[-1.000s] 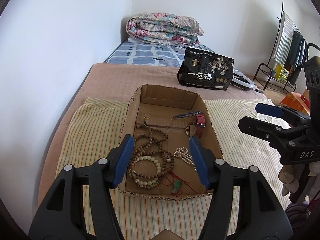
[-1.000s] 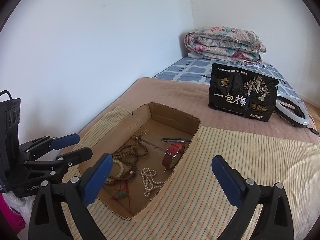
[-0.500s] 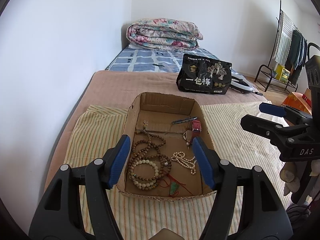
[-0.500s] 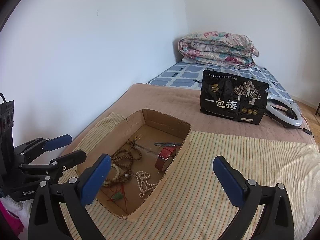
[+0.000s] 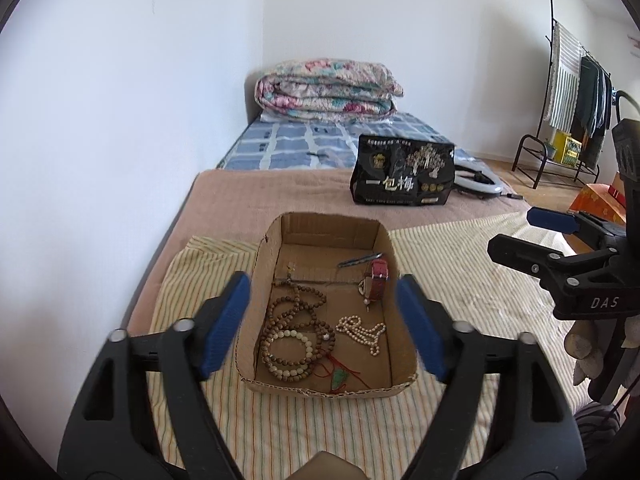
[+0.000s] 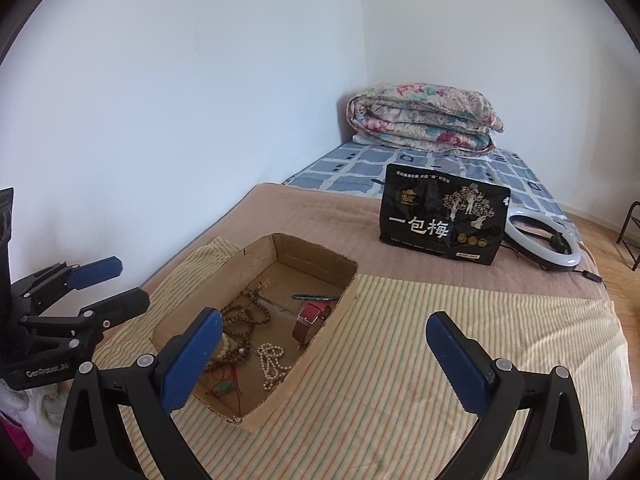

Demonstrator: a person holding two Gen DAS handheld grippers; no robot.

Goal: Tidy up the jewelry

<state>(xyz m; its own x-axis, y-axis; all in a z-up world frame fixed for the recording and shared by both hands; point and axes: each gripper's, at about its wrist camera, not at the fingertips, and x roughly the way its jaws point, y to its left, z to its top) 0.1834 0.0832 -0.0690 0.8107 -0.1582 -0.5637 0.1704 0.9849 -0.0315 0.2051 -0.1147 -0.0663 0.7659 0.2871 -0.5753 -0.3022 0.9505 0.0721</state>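
Compared with one second ago, the cardboard box [image 5: 326, 312] looks smaller and further from both cameras, and the blue pads of the left gripper [image 5: 326, 326] stand wider apart; its jaws are opening and nothing is between them. The right gripper [image 6: 324, 360] has its jaws released as before, wide and empty, above the striped cloth [image 6: 420, 360] to the right of the box. Inside the box the jewelry has not moved: the brown bead strands [image 5: 294, 332] lie in the left half, the pearl string [image 5: 362, 332] is right of them, the green pendant on a red cord [image 5: 340, 376] is at the near wall, and the red watch [image 5: 376, 280] and a dark pen [image 5: 359, 260] are toward the far right corner. Behind the box stands a black bag [image 6: 444, 220] with the large white characters "一包梅". The right gripper's body reads "DAS" and the left one's "GenRobot.AI".
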